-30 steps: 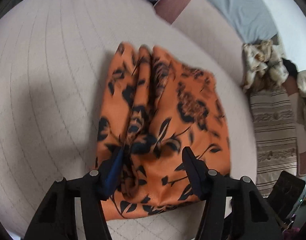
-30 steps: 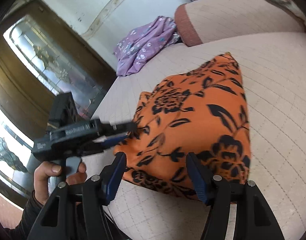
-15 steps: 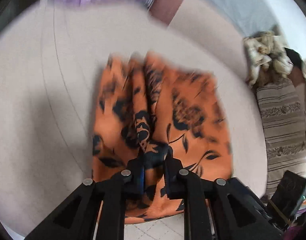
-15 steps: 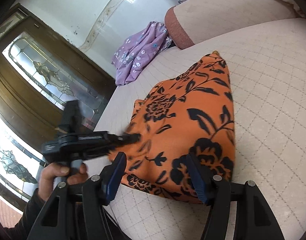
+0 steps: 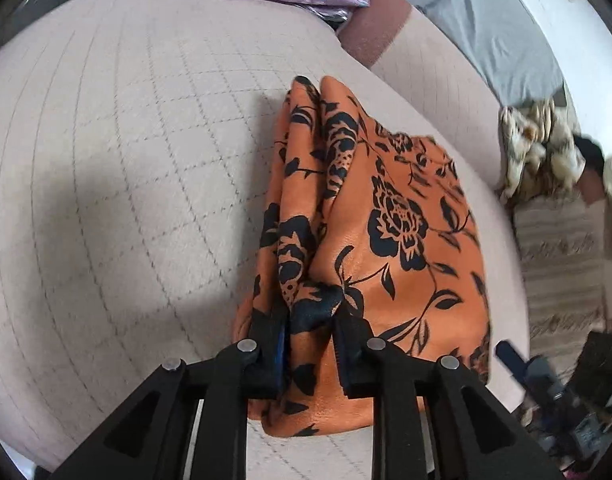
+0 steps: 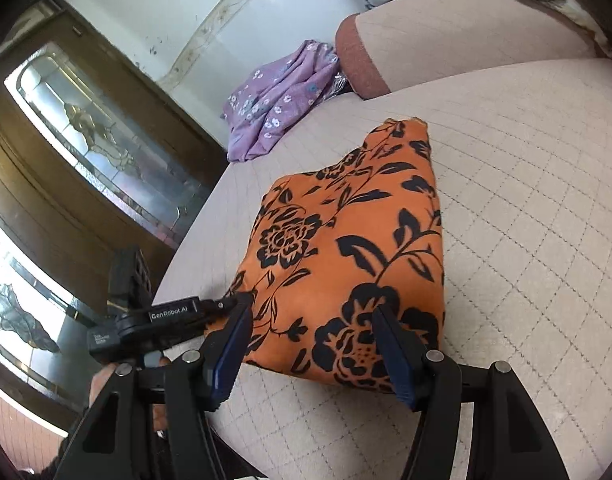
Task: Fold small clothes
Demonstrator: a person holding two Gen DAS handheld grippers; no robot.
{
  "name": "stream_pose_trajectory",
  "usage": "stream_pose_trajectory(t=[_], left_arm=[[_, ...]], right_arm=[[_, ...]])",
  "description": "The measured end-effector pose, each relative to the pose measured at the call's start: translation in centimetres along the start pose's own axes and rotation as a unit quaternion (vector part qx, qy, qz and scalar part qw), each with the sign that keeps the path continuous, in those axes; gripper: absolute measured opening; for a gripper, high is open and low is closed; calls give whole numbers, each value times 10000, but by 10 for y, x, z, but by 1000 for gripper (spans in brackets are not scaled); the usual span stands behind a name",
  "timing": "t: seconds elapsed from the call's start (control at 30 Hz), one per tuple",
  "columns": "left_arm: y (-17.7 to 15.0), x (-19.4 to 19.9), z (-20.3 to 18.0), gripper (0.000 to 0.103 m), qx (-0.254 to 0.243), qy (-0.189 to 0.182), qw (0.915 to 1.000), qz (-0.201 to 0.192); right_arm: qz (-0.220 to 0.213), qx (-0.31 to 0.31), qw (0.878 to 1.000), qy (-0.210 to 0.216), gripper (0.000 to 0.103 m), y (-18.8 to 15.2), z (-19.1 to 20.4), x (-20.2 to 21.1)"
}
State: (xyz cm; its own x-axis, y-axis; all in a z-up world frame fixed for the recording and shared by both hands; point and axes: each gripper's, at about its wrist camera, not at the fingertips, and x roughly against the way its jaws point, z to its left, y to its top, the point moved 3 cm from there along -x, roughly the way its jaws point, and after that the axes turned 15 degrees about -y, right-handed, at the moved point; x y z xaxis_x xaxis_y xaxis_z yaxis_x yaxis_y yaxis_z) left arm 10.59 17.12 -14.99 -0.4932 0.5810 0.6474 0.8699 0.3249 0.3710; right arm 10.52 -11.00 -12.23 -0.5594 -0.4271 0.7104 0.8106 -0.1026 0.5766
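Observation:
An orange garment with black flowers lies folded on a beige quilted cushion. My left gripper pinches a bunched ridge of cloth at the garment's near left edge; its jaws are opening slightly with the cloth still pressed between the pads. In the right wrist view the same garment lies ahead, and the left gripper reaches its left edge, held by a hand. My right gripper hovers open over the garment's near corner, its fingers straddling the cloth without pressing it.
A purple floral garment lies at the cushion's far edge beside a bolster with a reddish end. A cream patterned clothes pile and a striped rug sit to the right. A dark glazed door stands left.
The left jaws went from wide apart to closed on a fold of the orange garment and dragged it sideways, bunching the cloth's left side. The right gripper stayed open and nearly still.

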Motion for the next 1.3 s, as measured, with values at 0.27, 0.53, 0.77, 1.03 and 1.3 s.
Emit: stream_pose_trajectory(t=[0.27,0.53,0.77,1.03,1.3], left_arm=[[6,3,-16,35,-374,611,9970,-287],[22,3,-94,73,-1905,1138,9682,-1158],[18,-60,-20,80,-787,1355,9867,-426],[24,-66,-18,84,-1013,1379,9842,-459],[19,-59,-15,86,-1135,1366,9828,-502]], right_arm=[[661,-272,9963,469,80,-1,8,-39],[886,-439,9934,588,80,-10,-7,-53],[854,-436,9909,943,80,9,-12,-28],[854,-585,9824,1555,82,79,-9,-48],[1265,-491,9831,1231,76,94,-6,-85]])
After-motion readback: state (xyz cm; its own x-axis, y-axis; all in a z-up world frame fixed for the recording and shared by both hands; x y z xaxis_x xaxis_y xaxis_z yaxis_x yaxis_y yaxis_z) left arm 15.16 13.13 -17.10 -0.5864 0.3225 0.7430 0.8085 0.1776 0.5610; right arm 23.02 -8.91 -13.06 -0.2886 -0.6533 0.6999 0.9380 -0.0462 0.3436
